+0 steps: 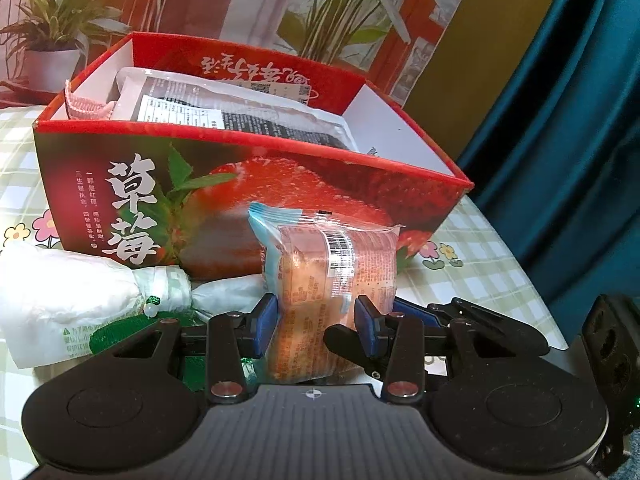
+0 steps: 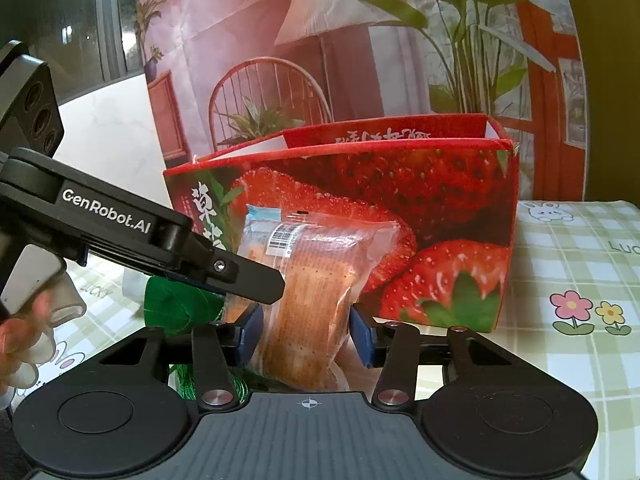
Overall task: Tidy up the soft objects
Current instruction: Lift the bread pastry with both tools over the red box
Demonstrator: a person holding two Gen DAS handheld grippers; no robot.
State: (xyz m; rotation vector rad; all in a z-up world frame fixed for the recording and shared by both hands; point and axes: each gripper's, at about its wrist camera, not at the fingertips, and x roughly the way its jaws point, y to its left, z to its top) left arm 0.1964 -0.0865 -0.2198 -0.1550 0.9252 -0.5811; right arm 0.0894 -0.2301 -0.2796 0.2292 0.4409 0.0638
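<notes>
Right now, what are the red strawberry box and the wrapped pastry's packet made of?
Red strawberry-printed box: looks like cardboard, glossy print outside, plain white inside, with crisp folded edges. Clear pastry wrapper: thin glossy plastic film, see-through, crinkled, with a crimped seal and barcode.

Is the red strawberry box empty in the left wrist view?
No, the strawberry box already holds flat white packets with printed labels and a pink knitted item at its far left corner.
</notes>
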